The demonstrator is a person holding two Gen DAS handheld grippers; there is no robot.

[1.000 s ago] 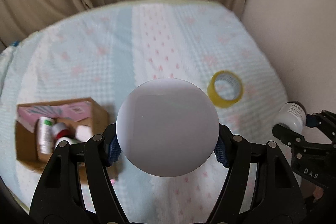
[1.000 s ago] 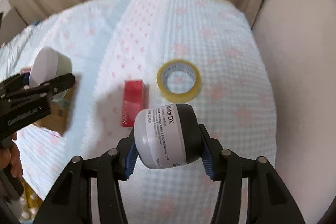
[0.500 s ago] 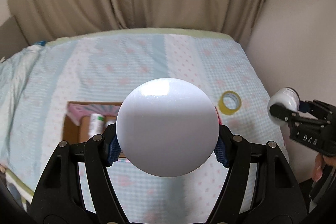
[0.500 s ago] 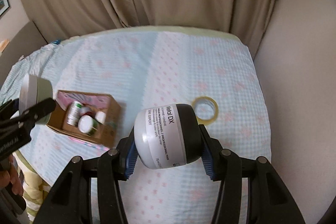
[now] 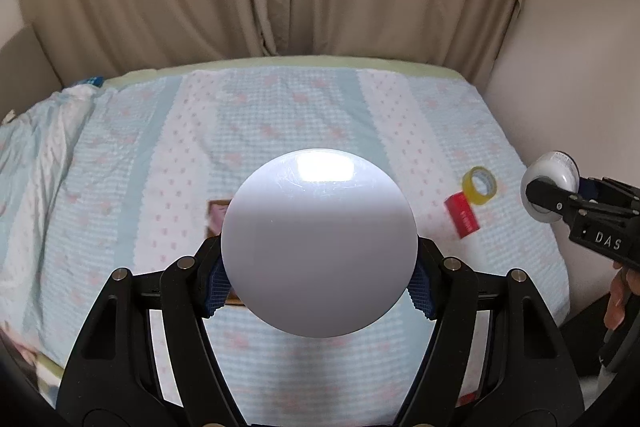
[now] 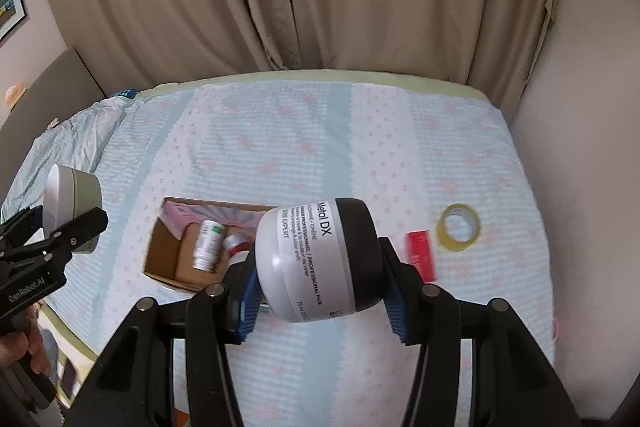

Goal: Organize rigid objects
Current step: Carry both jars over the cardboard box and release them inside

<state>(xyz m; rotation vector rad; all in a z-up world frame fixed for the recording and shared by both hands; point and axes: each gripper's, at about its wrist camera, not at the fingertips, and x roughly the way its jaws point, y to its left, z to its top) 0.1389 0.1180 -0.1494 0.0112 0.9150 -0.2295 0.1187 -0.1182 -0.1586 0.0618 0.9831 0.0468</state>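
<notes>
My left gripper [image 5: 319,281] is shut on a round white-lidded jar [image 5: 319,243], held above the bed; the jar hides most of the cardboard box [image 5: 218,217] behind it. The left gripper and its jar [image 6: 72,193] also show at the left of the right wrist view. My right gripper [image 6: 320,297] is shut on a white and black jar [image 6: 318,259] labelled "Metal DX", held above the bed just right of the open cardboard box [image 6: 164,251]. The box holds a pink carton and small bottles [image 6: 208,243]. The right gripper's jar [image 5: 550,183] shows at the right in the left wrist view.
A red box [image 6: 420,255] and a roll of yellow tape [image 6: 458,227] lie on the bedspread to the right; they also show in the left wrist view as the red box [image 5: 462,217] and tape [image 5: 480,185]. Beige curtains hang behind the bed; a wall runs along its right side.
Both grippers have risen and pulled back from the bed with their jars, so the bed, box and tape look smaller and the curtains fill more of the views.
</notes>
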